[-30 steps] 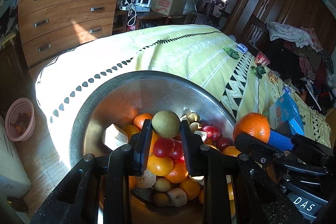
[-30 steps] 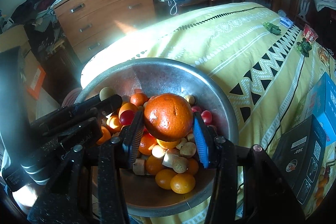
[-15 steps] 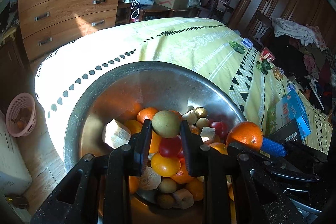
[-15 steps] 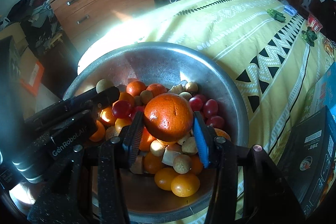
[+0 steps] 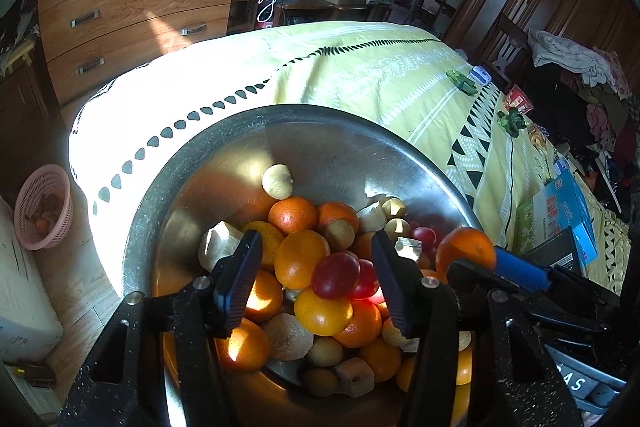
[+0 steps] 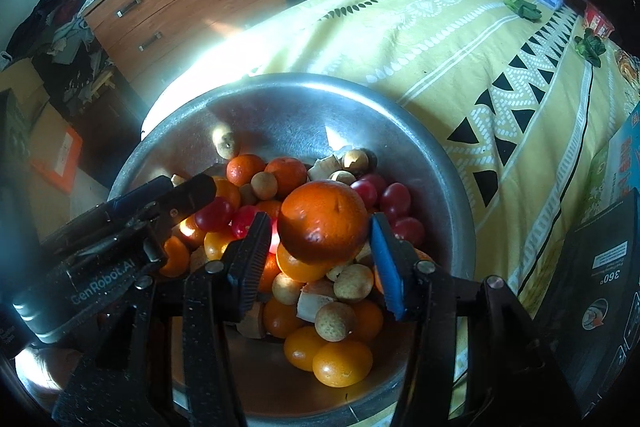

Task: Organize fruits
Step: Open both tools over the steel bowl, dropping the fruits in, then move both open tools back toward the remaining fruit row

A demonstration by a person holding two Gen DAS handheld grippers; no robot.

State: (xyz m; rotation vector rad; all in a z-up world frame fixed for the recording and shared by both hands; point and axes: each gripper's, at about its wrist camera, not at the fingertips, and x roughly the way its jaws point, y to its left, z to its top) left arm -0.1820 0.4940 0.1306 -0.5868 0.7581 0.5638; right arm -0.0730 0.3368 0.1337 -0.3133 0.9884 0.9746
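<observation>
yellow bedcover (image 6: 460,39); r gripper (image 6: 320,251) grips orange (image 6: 322,221), l gripper (image 5: 316,279) open.

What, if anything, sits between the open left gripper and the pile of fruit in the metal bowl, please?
Nothing visible does. The left gripper hangs open just above the fruit pile in the metal bowl, with no lid or cover between. The right gripper, holding a large orange, is off to its right, not in its path.
</observation>
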